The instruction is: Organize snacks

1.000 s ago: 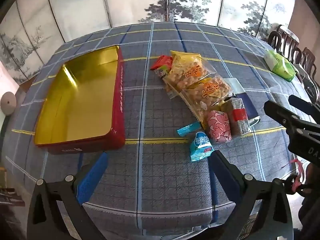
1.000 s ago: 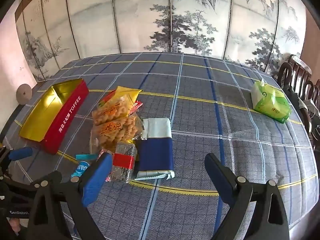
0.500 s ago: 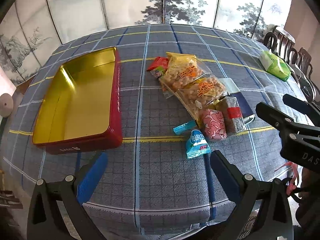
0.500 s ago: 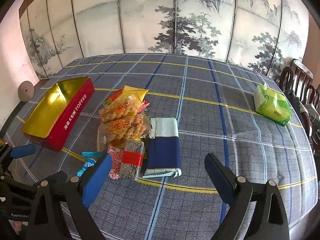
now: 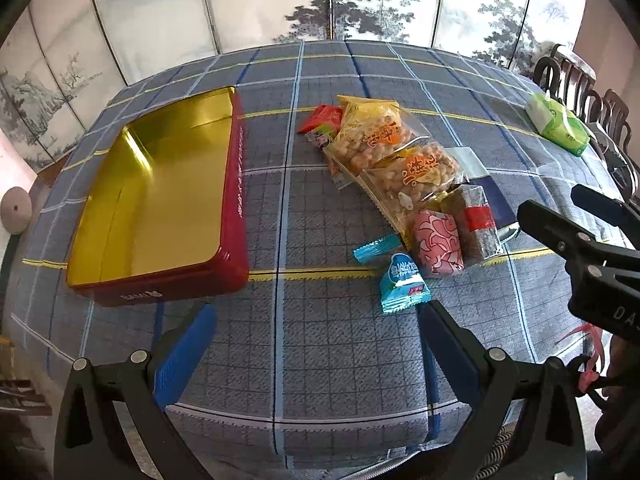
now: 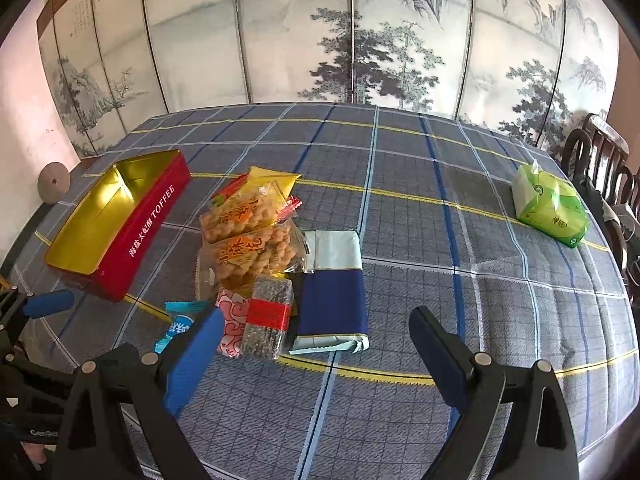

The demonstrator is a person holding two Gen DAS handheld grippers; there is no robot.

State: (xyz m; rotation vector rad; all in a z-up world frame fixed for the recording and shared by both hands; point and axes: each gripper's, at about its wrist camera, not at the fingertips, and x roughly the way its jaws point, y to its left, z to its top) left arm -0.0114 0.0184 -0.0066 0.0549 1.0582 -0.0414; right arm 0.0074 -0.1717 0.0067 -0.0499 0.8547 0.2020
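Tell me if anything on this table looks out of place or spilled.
Nothing spilled or torn. The snacks lie in a loose, overlapping heap beside the empty tin, none inside it yet. A green tissue pack sits alone at the far edge.

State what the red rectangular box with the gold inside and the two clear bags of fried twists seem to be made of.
The red rectangular box looks like painted tin: its gold inside is glossy and mirrors the light, and the rim is thin. The two clear bags of fried twists look like thin plastic film: see-through, crinkled, with shiny highlights.
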